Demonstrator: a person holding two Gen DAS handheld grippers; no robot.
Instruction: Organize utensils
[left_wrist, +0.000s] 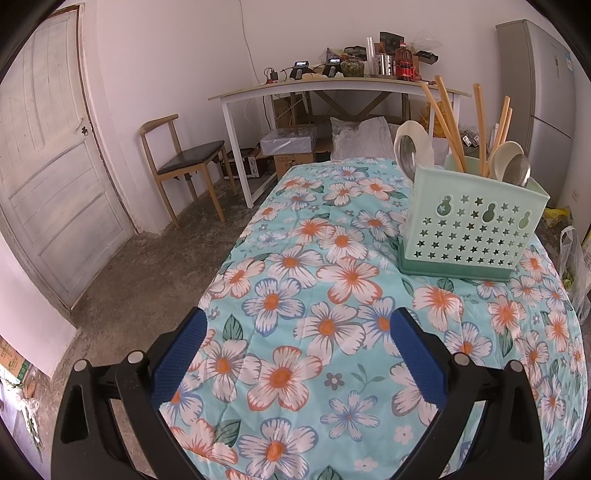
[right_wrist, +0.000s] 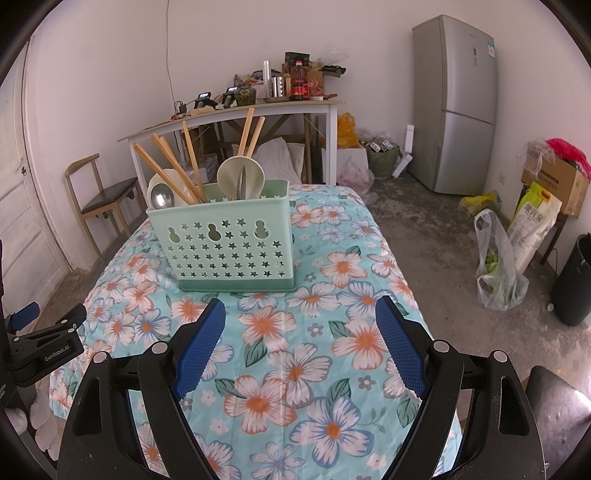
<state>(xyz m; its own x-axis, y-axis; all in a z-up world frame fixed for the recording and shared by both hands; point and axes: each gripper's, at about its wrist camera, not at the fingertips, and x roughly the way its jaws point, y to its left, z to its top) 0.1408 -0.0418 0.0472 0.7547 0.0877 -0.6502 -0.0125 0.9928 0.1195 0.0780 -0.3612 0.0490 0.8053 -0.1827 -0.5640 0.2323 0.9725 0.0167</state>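
Observation:
A mint green utensil holder (left_wrist: 476, 225) (right_wrist: 225, 243) with star-shaped holes stands upright on the floral tablecloth (left_wrist: 314, 295) (right_wrist: 295, 350). Wooden chopsticks (left_wrist: 448, 122) (right_wrist: 173, 166), cream spoons (left_wrist: 417, 136) (right_wrist: 240, 173) and metal spoons (left_wrist: 406, 151) (right_wrist: 160, 197) stick up out of it. My left gripper (left_wrist: 297, 328) hovers over the cloth, left of and nearer than the holder, open and holding nothing. My right gripper (right_wrist: 301, 317) sits just in front of the holder, open with only cloth between its blue pads. The left gripper's tip (right_wrist: 44, 332) shows at the right wrist view's left edge.
A white side table (left_wrist: 332, 92) (right_wrist: 236, 114) loaded with bottles and clutter stands behind. A wooden chair (left_wrist: 184, 162) (right_wrist: 103, 192) sits left of it. A grey fridge (right_wrist: 454, 103), a plastic bag (right_wrist: 498, 266), boxes and a black bin (right_wrist: 574, 280) stand on the concrete floor at right.

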